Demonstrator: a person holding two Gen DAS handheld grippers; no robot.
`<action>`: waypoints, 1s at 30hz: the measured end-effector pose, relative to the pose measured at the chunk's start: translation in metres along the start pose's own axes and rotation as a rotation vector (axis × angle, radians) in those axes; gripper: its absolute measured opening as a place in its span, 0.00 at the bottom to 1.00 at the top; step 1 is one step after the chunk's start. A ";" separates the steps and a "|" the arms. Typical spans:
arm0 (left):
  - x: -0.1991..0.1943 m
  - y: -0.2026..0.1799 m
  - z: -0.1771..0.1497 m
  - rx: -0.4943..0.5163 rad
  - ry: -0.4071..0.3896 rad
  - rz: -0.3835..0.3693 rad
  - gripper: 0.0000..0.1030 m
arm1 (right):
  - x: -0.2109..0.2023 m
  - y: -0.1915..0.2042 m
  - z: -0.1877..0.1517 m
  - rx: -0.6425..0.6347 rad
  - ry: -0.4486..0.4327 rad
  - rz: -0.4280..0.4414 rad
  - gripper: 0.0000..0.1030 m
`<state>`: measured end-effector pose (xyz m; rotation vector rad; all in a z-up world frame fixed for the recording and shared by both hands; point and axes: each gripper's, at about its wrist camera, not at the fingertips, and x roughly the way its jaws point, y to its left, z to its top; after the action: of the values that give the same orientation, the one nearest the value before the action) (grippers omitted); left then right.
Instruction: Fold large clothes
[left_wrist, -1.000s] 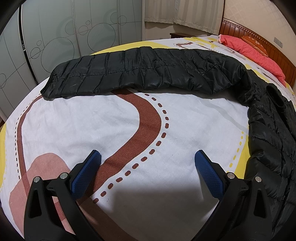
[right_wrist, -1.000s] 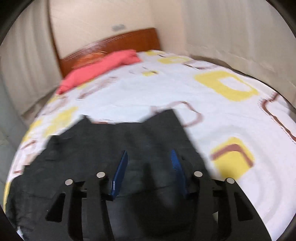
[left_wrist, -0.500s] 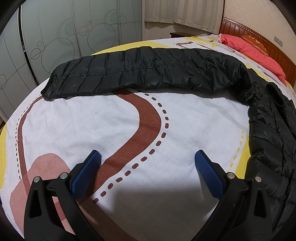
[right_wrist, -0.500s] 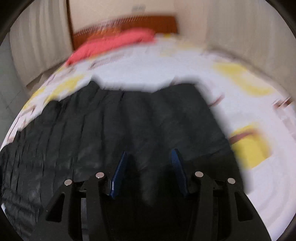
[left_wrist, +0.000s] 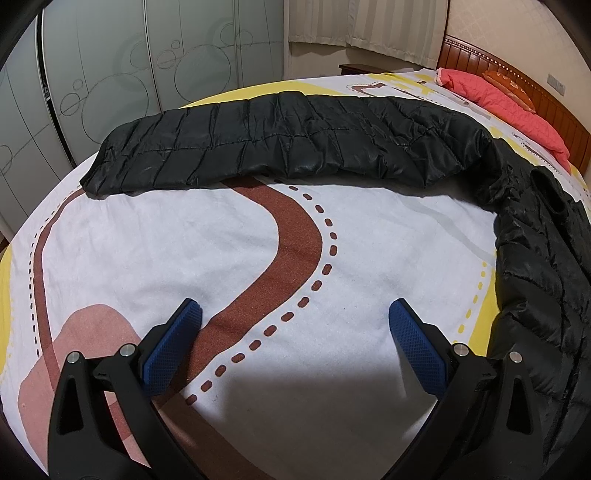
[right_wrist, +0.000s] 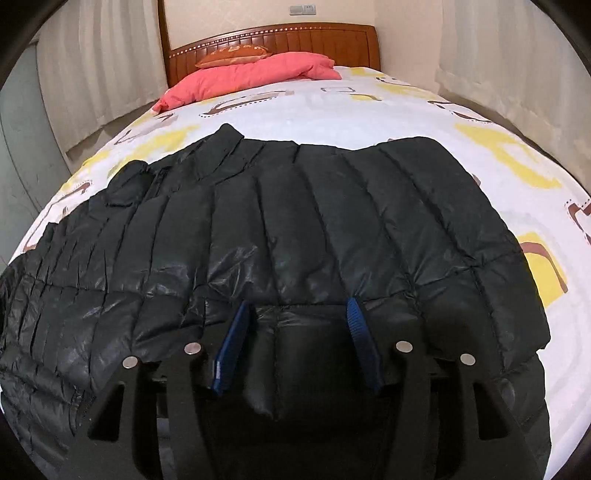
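Jacket (right_wrist: 295, 221), black and quilted, lies flat on the bed sheet (left_wrist: 221, 240); a fold of it sits between the right gripper (right_wrist: 297, 317), whose jaws have just been opening. Ahead of the left gripper (left_wrist: 293, 314), spread wide and empty, stretches its sleeve (left_wrist: 277, 144). No writing is readable.

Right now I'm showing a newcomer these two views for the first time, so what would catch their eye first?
The black puffer jacket spread across the patterned bedsheet, one sleeve stretched out long. The right gripper sits low over its folded edge, its jaws having just opened, padding between them. Far back, a coral pillow lies against the wooden headboard.
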<state>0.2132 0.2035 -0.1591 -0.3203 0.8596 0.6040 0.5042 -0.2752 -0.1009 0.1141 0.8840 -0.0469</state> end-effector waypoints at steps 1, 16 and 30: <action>0.000 0.000 0.000 -0.001 0.002 -0.002 0.98 | -0.002 0.001 -0.003 0.000 -0.002 -0.001 0.55; 0.021 0.124 0.050 -0.462 -0.160 -0.247 0.98 | -0.008 0.004 -0.013 -0.003 -0.027 -0.009 0.57; 0.052 0.216 0.087 -0.822 -0.217 -0.194 0.15 | -0.008 0.004 -0.014 -0.008 -0.029 -0.010 0.57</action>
<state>0.1600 0.4357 -0.1508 -1.0485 0.3285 0.7742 0.4890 -0.2694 -0.1027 0.1010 0.8562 -0.0543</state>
